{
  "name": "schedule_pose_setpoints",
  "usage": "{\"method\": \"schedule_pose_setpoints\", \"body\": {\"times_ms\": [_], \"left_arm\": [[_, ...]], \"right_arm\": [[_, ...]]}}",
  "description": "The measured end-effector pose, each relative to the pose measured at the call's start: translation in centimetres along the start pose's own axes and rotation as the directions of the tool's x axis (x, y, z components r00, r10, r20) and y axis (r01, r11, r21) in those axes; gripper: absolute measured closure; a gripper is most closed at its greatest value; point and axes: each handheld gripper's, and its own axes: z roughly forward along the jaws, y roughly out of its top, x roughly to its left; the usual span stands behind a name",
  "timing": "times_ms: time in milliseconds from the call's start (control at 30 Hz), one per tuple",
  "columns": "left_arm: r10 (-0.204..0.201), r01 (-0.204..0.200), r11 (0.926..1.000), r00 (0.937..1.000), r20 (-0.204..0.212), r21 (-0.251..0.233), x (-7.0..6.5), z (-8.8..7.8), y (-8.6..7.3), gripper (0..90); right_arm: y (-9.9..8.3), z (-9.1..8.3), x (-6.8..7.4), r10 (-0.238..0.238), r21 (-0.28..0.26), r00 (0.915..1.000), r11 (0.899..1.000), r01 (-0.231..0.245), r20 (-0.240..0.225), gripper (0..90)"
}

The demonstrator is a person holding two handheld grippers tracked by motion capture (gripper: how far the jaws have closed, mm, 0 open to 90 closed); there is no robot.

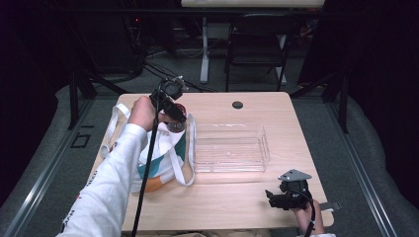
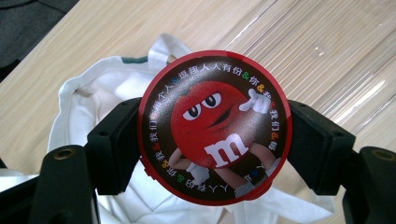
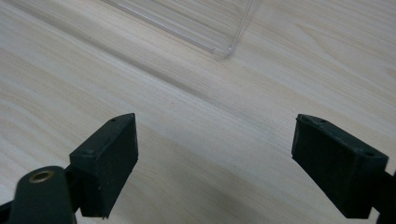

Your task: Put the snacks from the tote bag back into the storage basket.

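The left gripper [image 2: 212, 140] is clamping a round candy tin [image 2: 215, 126] between its two jaws, one pad pressing each side of the red rim. The left gripper view is showing the tin's lid face-on: a red cartoon candy figure on a dark ground, ringed with small printed characters. In that view the tin is hanging above the open mouth of a white cloth bag [image 2: 88, 100], with a clear plastic tray [image 2: 322, 51] lying past the bag toward the upper right.

The high view is giving the wider layout that the close view lacks. There the left gripper [image 1: 174, 118] is sitting over the far end of the bag [image 1: 158, 158], the tin [image 1: 177, 124] is appearing as a small dark disc under it, and the person's left hand [image 1: 143, 112] and white sleeve are reaching across the bag. The tray [image 1: 230, 148] is lying just right of the bag on the wooden table [image 1: 222, 202].

The right gripper [image 1: 276, 197] is resting near the table's front edge, well right of the bag and in front of the tray. The right gripper view is showing its jaws standing wide apart over bare wood, with one corner of the tray [image 3: 224, 28] just beyond them.
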Motion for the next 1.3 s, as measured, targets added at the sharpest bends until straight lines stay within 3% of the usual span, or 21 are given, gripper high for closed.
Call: {"method": "schedule_pose_setpoints", "body": {"times_ms": [767, 1300], "left_arm": [[0.073, -0.073, 0.9973, 0.9961, 0.049, 0.002, -2.9, 1.9, 2.6, 26.0], [0.086, -0.086, 0.9963, 0.9936, 0.074, 0.004, -4.3, 3.2, 3.5, 26.0]], "right_arm": [[0.0, 0.0, 0.0, 0.001, -0.003, 1.0, 1.0, -0.001, -0.001, 14.0], [0.0, 0.0, 0.0, 0.0, -0.004, 1.0, 1.0, 0.0, -0.003, 14.0]]}}
